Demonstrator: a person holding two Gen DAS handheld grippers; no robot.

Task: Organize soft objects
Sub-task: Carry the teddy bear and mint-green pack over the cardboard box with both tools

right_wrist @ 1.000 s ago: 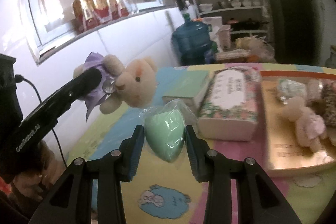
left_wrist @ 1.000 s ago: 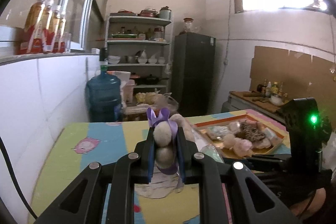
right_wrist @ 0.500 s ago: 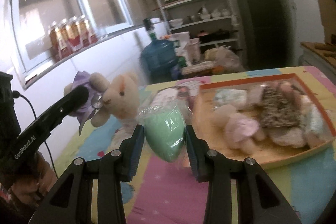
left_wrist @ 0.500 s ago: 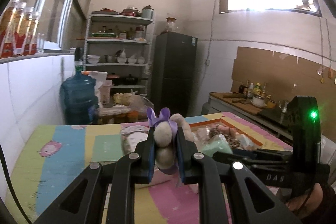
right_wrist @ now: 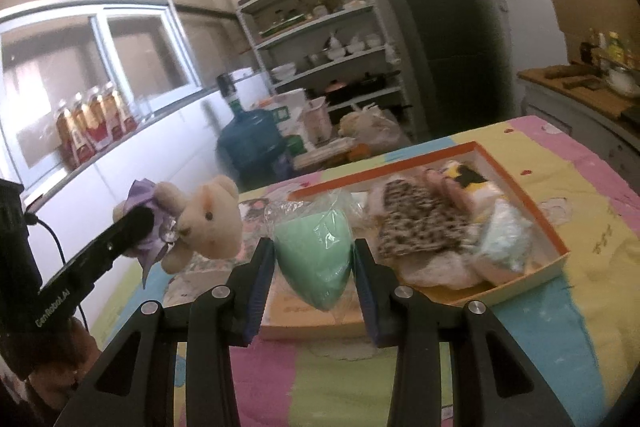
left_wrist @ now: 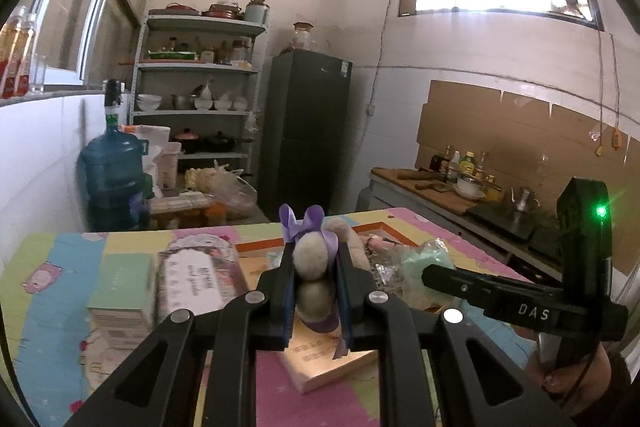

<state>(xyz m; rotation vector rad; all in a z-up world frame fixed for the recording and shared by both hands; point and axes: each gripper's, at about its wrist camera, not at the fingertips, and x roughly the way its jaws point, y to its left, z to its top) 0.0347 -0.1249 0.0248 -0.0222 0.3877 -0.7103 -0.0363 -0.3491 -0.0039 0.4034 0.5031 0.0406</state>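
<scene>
Kitchen premises form the background: a dark refrigerator (left_wrist: 306, 131) stands at twelve o'clock in the left wrist view, with an open metal shelf unit (left_wrist: 196, 95) of bowls and pots at eleven o'clock and a blue water jug (left_wrist: 114, 179) on the floor at nine o'clock. Below these, a bench (right_wrist: 592, 187) with a pastel patchwork cartoon cover fills the lower half of both views. On it, at two o'clock in the right wrist view, lies an orange-rimmed box (right_wrist: 532, 211) holding several soft items, among them a leopard-print plush piece (right_wrist: 420, 223); the rest are blurred and not identifiable. A floral tissue pack (left_wrist: 196, 281) rests on the bench at nine o'clock in the left wrist view, with a pale green box (left_wrist: 118, 293) just beside it further left. The left claw (left_wrist: 314, 283) is clenched on a small beige teddy bear (right_wrist: 208, 223) in a purple ribbon dress, holding it clear of the bench; in the right wrist view the bear faces right at nine o'clock. The right claw (right_wrist: 314, 259) is grasping a mint-green, teardrop-shaped soft object in clear plastic wrap (right_wrist: 316, 259), pads pressed on both flanks, held above the near edge of the box. Both items are off the bench and near each other.
</scene>
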